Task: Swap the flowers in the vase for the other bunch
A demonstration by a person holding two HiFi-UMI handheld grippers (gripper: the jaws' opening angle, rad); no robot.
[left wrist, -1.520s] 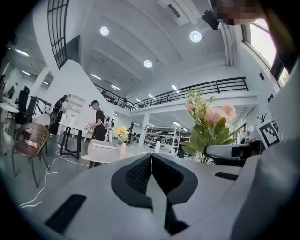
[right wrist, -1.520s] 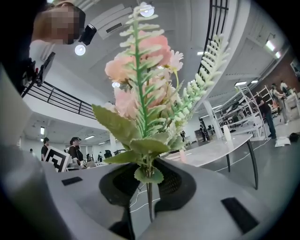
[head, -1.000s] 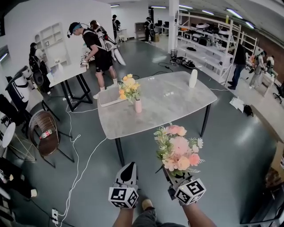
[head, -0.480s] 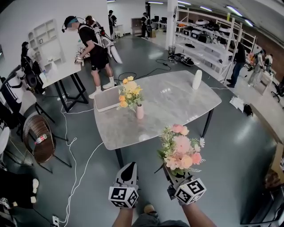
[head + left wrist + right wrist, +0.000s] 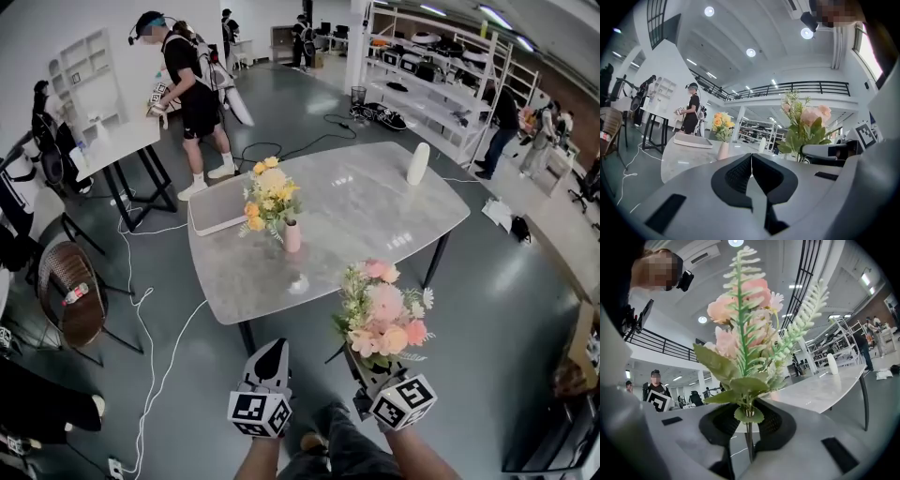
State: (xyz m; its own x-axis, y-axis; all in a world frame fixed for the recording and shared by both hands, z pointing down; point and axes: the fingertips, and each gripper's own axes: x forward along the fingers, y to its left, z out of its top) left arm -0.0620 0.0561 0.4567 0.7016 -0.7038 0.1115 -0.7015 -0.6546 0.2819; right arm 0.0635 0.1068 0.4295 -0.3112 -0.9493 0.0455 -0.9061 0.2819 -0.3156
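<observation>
Table (image 5: 375, 211) ahead, pink bunch (image 5: 740, 329) in right gripper (image 5: 749, 430)

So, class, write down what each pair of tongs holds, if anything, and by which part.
Right tongs: the pink bunch, gripped by its stems below the leaves. Left tongs: shut, holding nothing.

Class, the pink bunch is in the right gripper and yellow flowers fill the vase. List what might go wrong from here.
1. The right gripper grips the pink bunch by thin stems only; the heavy heads might tilt or slip.
2. The slim vase stands free on the table; pulling out the yellow flowers with the left gripper alone might tip it.
</observation>
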